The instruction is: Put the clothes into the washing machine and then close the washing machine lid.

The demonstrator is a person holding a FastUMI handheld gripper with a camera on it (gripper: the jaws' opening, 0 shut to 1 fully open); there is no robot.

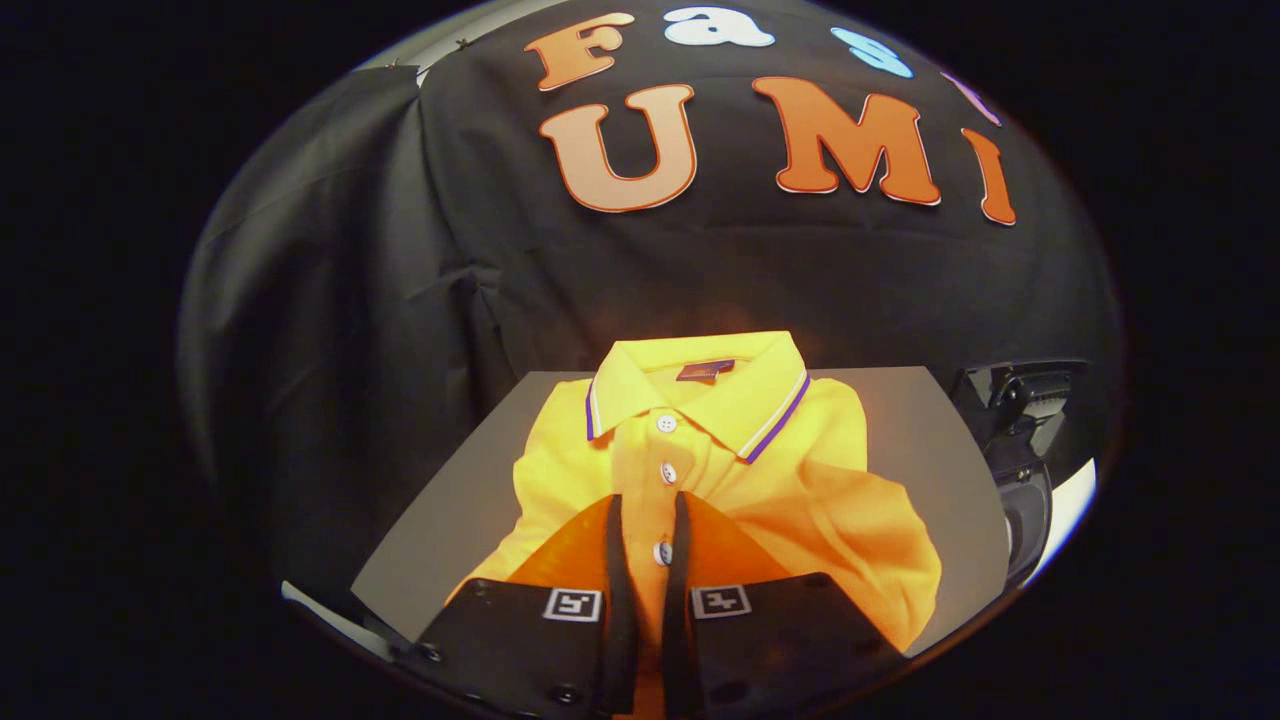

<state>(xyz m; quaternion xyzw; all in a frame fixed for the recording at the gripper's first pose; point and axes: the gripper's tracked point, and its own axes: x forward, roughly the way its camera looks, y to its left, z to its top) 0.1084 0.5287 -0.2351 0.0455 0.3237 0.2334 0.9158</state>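
A folded yellow polo shirt (pixel 800 480) with a striped collar lies on a grey board (pixel 460 520), collar pointing away from me. My gripper (pixel 648 500) is down on the shirt's front. Its two black fingers (pixel 613 560) stand close together, and the button placket with one white button is pinched in the narrow gap between them. Both fingers press on the fabric. The shirt's lower part is hidden under the gripper body.
To the right of the board stands a black clamp-like part (pixel 1020 405), with a white curved rim (pixel 1070 505) below it. Black cloth walls close off the back and the left side. Bare grey board shows on both sides of the shirt.
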